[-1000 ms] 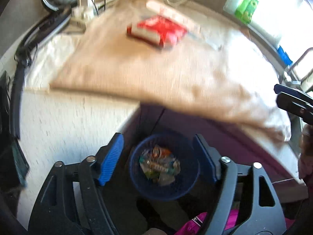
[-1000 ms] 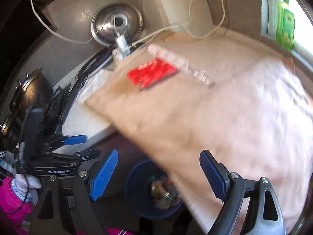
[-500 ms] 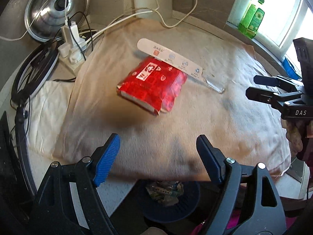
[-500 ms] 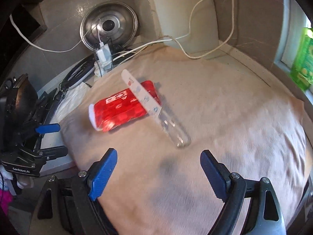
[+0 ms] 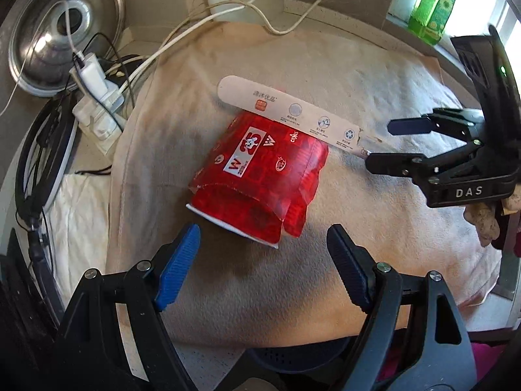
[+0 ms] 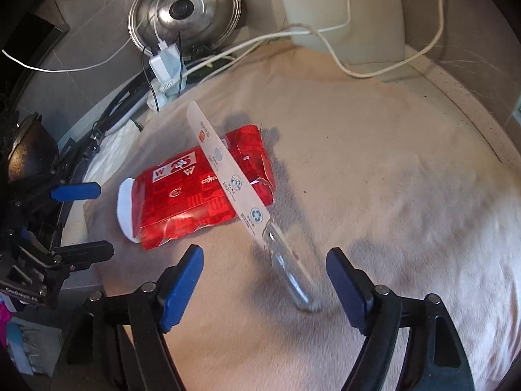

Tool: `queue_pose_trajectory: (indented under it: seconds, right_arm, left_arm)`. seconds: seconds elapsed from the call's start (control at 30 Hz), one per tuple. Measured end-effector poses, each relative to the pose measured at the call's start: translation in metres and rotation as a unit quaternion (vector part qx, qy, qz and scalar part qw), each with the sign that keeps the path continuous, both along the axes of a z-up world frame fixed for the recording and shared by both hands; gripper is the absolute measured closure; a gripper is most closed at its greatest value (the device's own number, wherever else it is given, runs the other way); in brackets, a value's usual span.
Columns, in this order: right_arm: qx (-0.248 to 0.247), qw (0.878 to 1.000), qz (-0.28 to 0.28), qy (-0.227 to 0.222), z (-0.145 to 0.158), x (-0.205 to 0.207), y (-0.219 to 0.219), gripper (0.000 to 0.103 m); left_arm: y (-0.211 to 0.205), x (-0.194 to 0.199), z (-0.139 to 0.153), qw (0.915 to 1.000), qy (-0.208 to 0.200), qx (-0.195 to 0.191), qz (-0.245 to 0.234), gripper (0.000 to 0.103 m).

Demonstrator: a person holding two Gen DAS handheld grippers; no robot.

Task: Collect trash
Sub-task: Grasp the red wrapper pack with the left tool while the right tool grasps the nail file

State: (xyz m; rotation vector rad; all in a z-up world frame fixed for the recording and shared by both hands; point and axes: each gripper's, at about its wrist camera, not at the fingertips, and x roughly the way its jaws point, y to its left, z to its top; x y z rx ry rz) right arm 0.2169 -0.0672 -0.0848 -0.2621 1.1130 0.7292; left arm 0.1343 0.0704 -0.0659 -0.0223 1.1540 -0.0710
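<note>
A red snack bag (image 5: 257, 176) (image 6: 202, 192) lies flat on the beige cloth (image 5: 374, 228). Across its far edge rests a long white wrapper strip (image 5: 293, 110) (image 6: 234, 179) with a clear end (image 6: 289, 277). My left gripper (image 5: 263, 254) hovers open just short of the bag's near edge, nothing between its fingers. My right gripper (image 6: 265, 270) has its jaws closing, with the wrapper's clear end lying between them; the pads do not touch it. Each gripper shows in the other's view: the right gripper (image 5: 384, 145) at the right, the left gripper (image 6: 94, 220) at the left.
A blue trash bin (image 5: 293, 358) peeks out under the cloth's near edge. A steel pot lid (image 5: 62, 29) leans on the back wall. A power strip with chargers (image 5: 94, 97) and cables sit at the cloth's left. Green bottles (image 5: 433, 9) stand by the window.
Both grippers swung from over the blue bin to over the cloth and closed in on the red bag and the wrapper strip. The right jaws narrowed a little.
</note>
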Motion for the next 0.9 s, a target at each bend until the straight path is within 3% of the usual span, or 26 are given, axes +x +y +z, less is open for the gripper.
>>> queue_pose_trajectory:
  seconds: [0.2,0.33,0.5,0.7,0.83,0.9]
  right_arm:
    - [-0.002,1.0,0.008,0.019,-0.013,0.014,0.01,0.032]
    - [-0.002,0.999,0.007,0.035,-0.022,0.022,0.013,0.038]
    - [0.001,0.998,0.005,0.06,-0.031,0.028,0.014,0.06]
    - [0.015,0.997,-0.013,0.079,-0.032,0.033,0.005,0.07]
    - [0.029,0.995,-0.037,0.091,-0.031,0.038,-0.008,0.079]
    - [0.035,0.994,-0.046,0.094,-0.03,0.04,-0.013,0.083]
  left_arm:
    - [-0.029,0.013,-0.009,0.9961,0.01,0.072,-0.051,0.02]
    - [-0.036,0.022,-0.021,0.9939,0.023,0.088,-0.063,0.02]
    - [-0.046,0.031,-0.036,0.9889,0.033,0.122,-0.079,0.02]
    - [-0.052,0.038,-0.046,0.9819,0.028,0.167,-0.085,0.02]
    - [-0.052,0.045,-0.048,0.9813,0.027,0.172,-0.082,0.02]
    - [-0.054,0.049,-0.053,0.9766,0.033,0.193,-0.088,0.02]
